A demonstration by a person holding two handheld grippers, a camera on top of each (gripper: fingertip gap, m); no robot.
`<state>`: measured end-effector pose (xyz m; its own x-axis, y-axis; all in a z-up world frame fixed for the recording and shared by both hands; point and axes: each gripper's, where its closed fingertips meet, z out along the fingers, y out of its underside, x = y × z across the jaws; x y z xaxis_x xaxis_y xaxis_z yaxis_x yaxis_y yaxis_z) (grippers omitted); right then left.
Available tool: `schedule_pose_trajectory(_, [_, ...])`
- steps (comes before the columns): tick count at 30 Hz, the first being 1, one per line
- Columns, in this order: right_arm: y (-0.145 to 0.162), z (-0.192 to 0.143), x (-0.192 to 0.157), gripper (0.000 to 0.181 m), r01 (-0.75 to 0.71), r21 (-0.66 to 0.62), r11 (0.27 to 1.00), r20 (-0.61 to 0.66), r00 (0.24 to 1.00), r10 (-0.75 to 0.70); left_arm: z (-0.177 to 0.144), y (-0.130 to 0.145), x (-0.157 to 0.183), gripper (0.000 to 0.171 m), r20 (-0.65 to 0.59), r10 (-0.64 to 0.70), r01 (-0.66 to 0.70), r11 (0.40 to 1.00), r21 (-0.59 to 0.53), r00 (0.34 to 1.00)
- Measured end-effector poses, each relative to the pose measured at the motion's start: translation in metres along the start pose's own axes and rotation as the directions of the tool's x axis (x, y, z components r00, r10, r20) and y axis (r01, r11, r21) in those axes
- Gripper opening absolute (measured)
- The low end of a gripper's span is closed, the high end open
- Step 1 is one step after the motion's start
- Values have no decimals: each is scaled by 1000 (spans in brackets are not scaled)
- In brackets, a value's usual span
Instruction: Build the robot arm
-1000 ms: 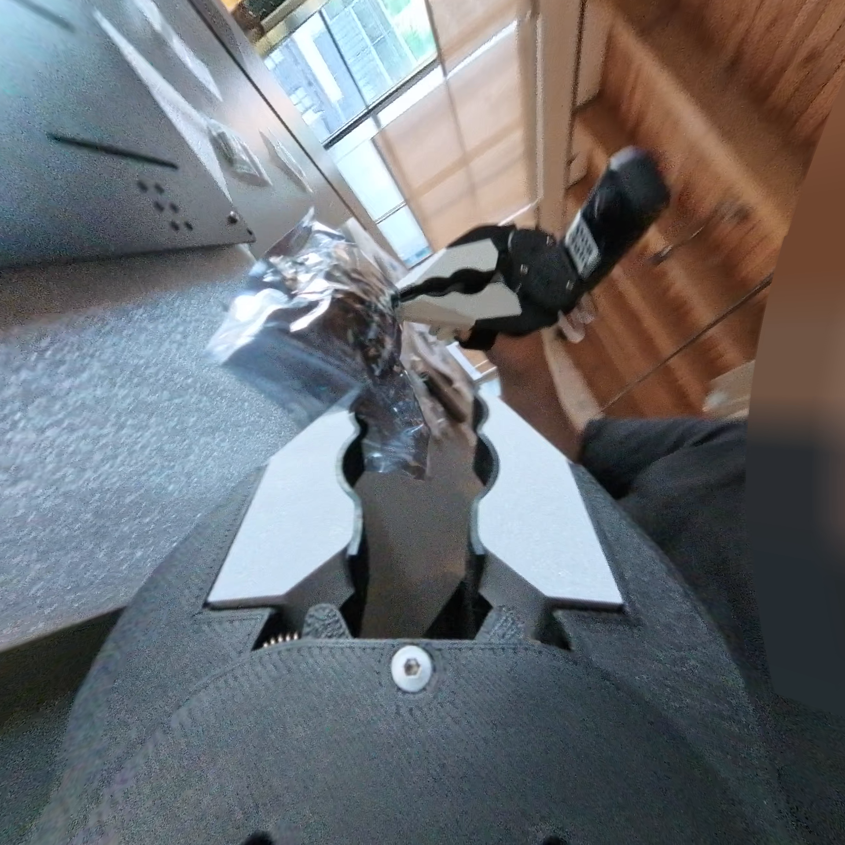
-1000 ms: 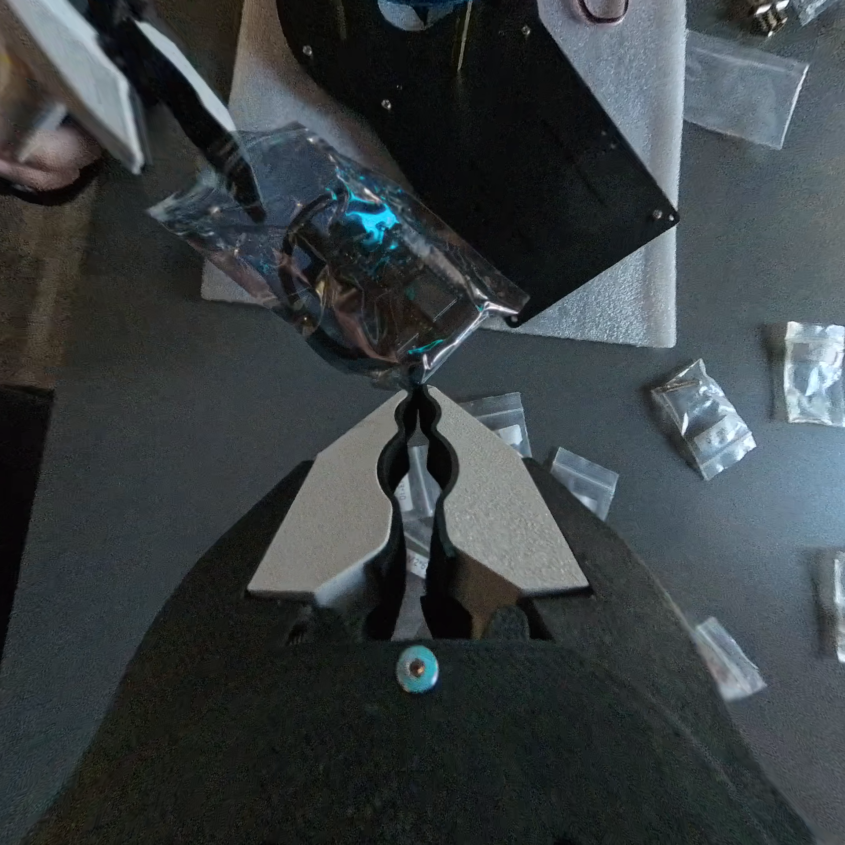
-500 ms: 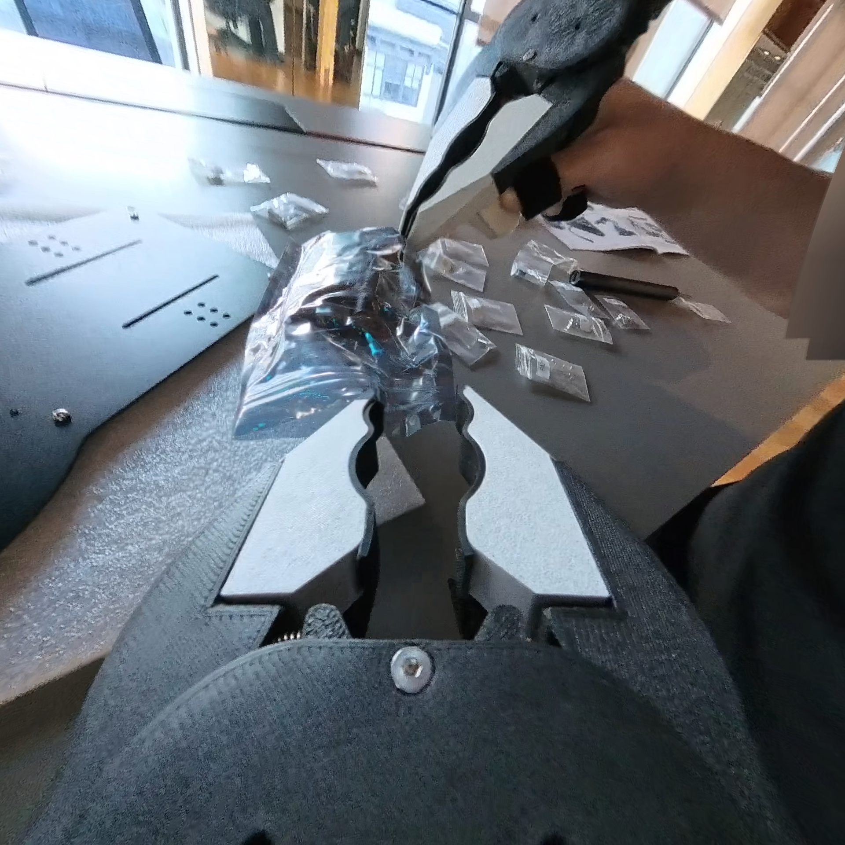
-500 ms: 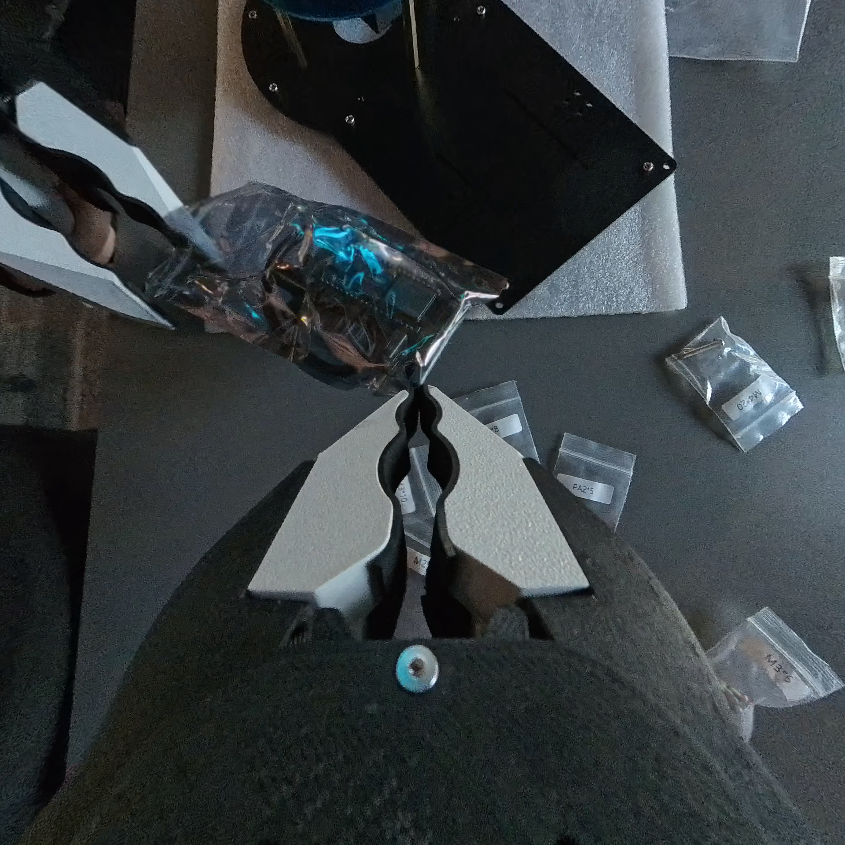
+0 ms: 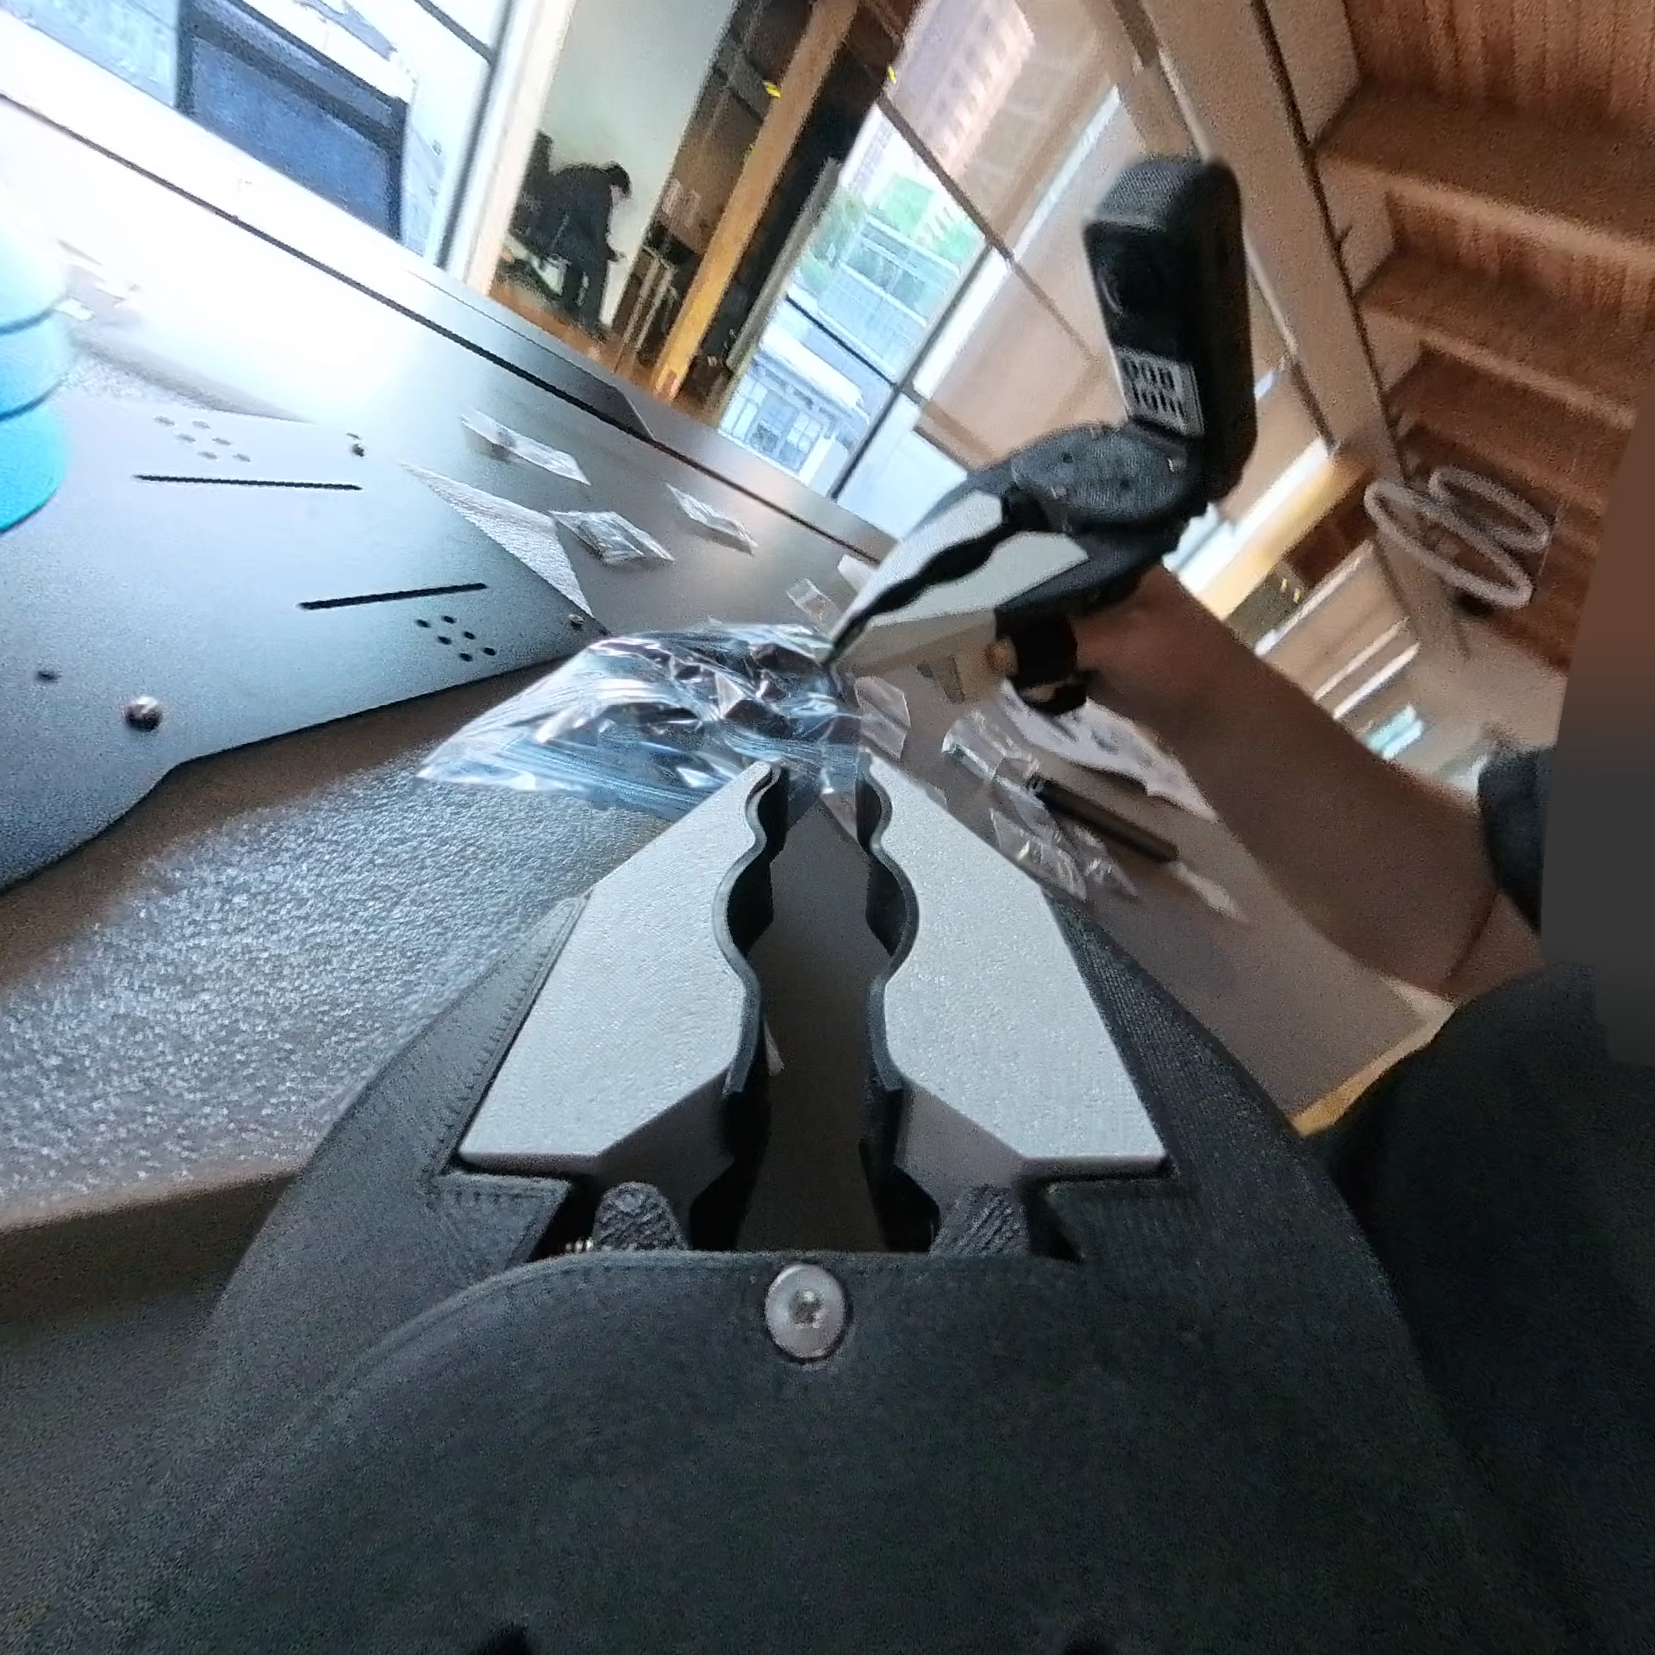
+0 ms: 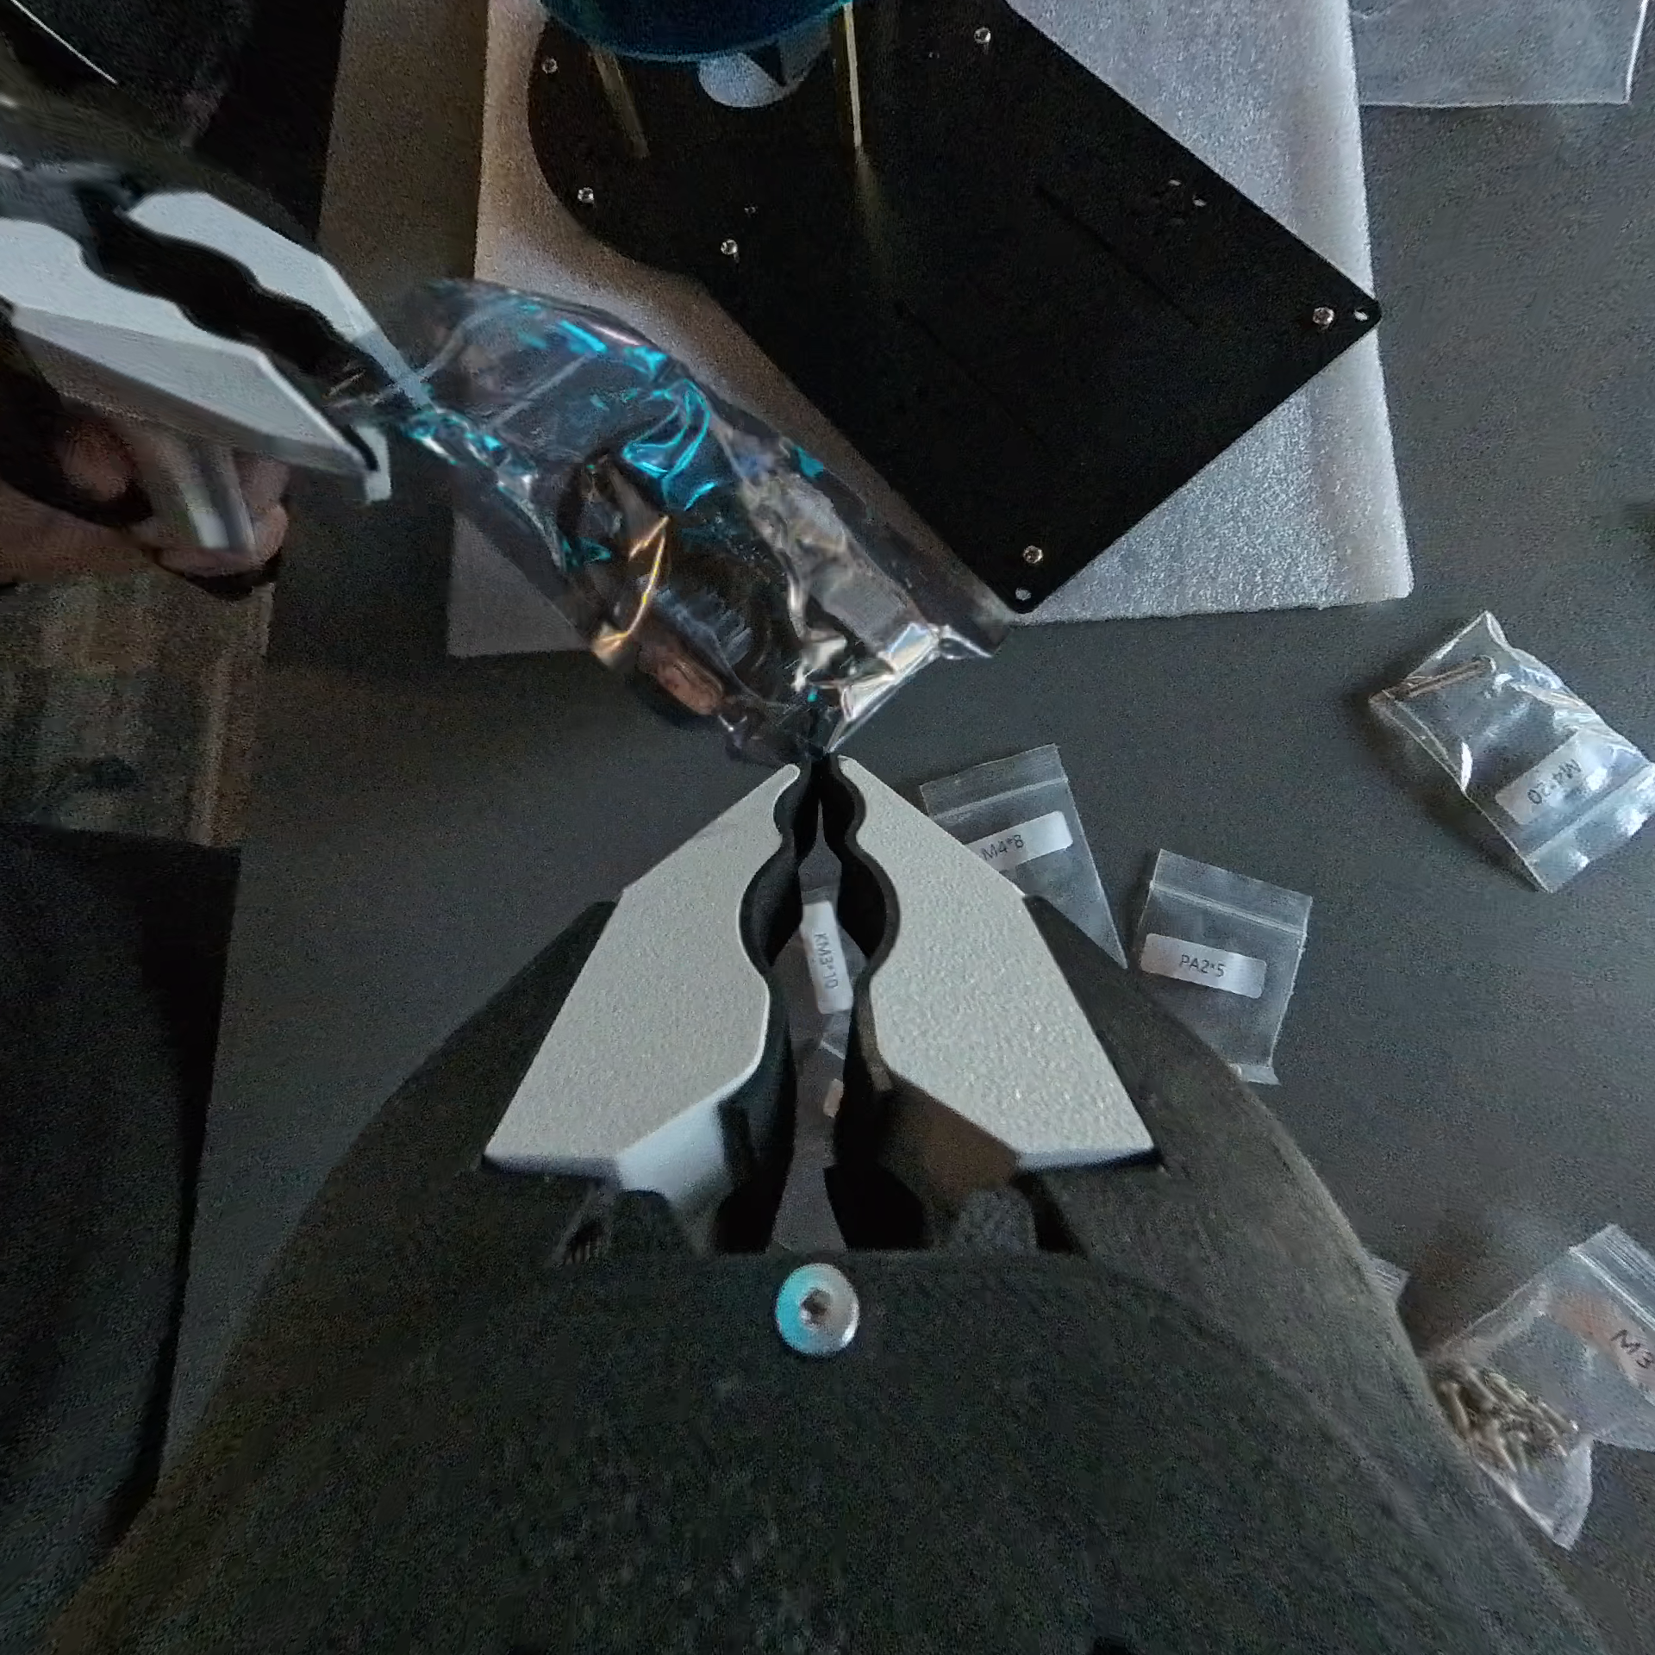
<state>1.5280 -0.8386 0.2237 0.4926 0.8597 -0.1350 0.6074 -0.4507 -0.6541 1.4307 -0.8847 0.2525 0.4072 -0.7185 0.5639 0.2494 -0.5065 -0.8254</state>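
Observation:
A shiny crinkled silver bag (image 6: 681,501) with dark parts inside hangs above the dark table, stretched between both grippers. My right gripper (image 6: 821,766) is shut on the bag's near corner. My left gripper (image 5: 819,784) pinches the bag's opposite edge between its tips, with the jaws a narrow gap apart around the film. The bag (image 5: 681,716) lies just ahead of the left fingers. The right gripper (image 5: 837,640) shows beyond it, held by a hand. The left gripper (image 6: 358,421) shows at the upper left of the right wrist view.
A black metal plate (image 6: 1030,313) with small holes lies on a white foam sheet (image 6: 1299,448) behind the bag. A blue object (image 5: 18,403) stands on the plate. Several small clear labelled bags (image 6: 1218,958) of screws lie on the table (image 6: 1343,1119). A black rod (image 5: 1110,828) lies to the right.
The left gripper's jaws have narrowed around the bag's edge, and the left gripper has tilted. The right gripper stays shut on the bag's corner. The bag now stretches between them.

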Motion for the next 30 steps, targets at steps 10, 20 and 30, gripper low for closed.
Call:
schedule_pose_trajectory(10, [9, -1, -9, 0, 121, -54, 991, -29, 992, -123, 0, 10, -8, 29, -66, -298, 296, 955, -32, 952])
schedule_pose_trajectory(20, [16, 8, -26, 0, 200, -55, 978, 29, 980, -198, -3, 4, -15, 12, -89, -374, 377, 926, 25, 923])
schedule_pose_trajectory(30, [4, -4, -20, 0, 158, -16, 987, 74, 985, -156, -2, 24, -13, 4, -28, -267, 261, 955, -139, 963])
